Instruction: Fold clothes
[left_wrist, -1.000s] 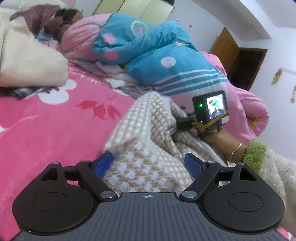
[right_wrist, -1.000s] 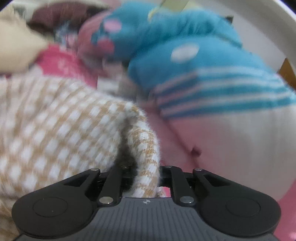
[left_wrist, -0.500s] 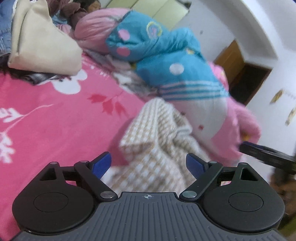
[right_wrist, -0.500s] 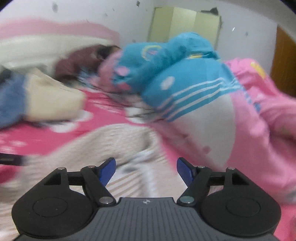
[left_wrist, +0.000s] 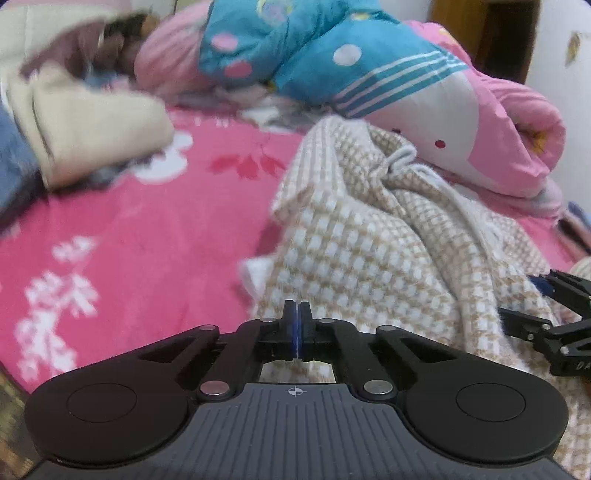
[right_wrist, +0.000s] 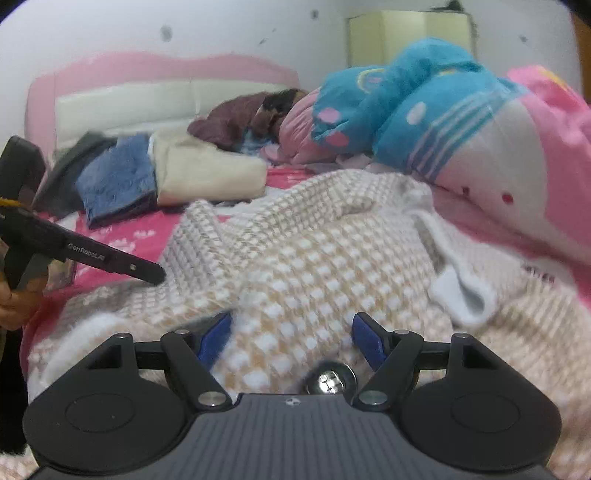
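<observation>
A beige-and-white checked knit garment (left_wrist: 362, 236) lies crumpled on the pink flowered bed sheet (left_wrist: 122, 236); it also fills the right wrist view (right_wrist: 317, 251). My left gripper (left_wrist: 296, 314) is shut at the garment's near edge; no cloth shows between its pads. It appears from the side in the right wrist view (right_wrist: 155, 273). My right gripper (right_wrist: 291, 336) is open, its blue pads astride a fold of the garment with a metal snap button (right_wrist: 330, 380) near it. It also shows in the left wrist view (left_wrist: 543, 295).
A rolled blue, white and pink quilt (left_wrist: 369, 77) lies along the far side. Folded cream (right_wrist: 207, 173) and blue (right_wrist: 118, 177) clothes sit by the headboard (right_wrist: 122, 107). A dark maroon garment (right_wrist: 240, 118) lies behind them.
My left gripper went from open to shut at the garment's near edge. My right gripper let go of the garment's fold, opened, and now sits low over the cloth.
</observation>
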